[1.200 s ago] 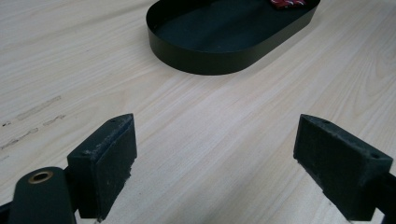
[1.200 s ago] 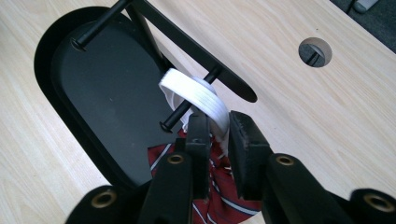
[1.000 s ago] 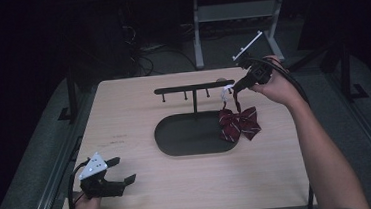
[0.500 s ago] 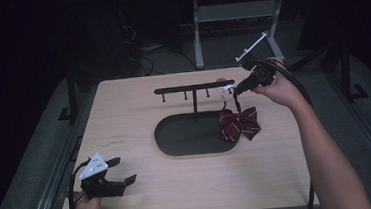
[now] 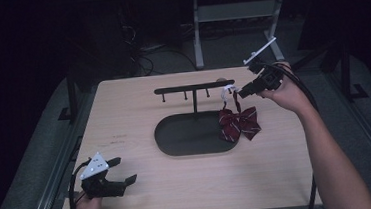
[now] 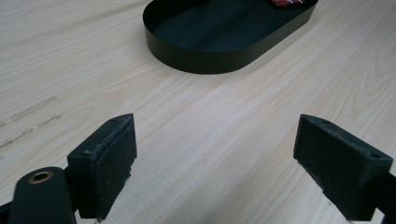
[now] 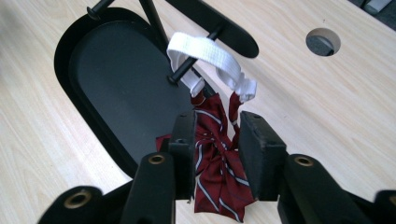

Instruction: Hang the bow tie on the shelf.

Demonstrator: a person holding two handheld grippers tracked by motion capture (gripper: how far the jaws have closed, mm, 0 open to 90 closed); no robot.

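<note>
You had the right gripper (image 7: pixel 217 156) clenched on the soft, light striped bow tie (image 7: pixel 215 163), its white strap (image 7: pixel 212 56) looped over the rack's end peg (image 7: pixel 187 70); left gripper (image 5: pixel 106 180) lay released, so hold near the knot.

the surface (image 5: pixel 138 108) is evenly lit from above; the room behind is nearly black, and close views stay sharp.

Table (image 5: pixel 138 103) open L & front, hook stand (image 5: pixel 193 88) (w/ tray (image 5: pixel 186 137)) blocks centre
</note>
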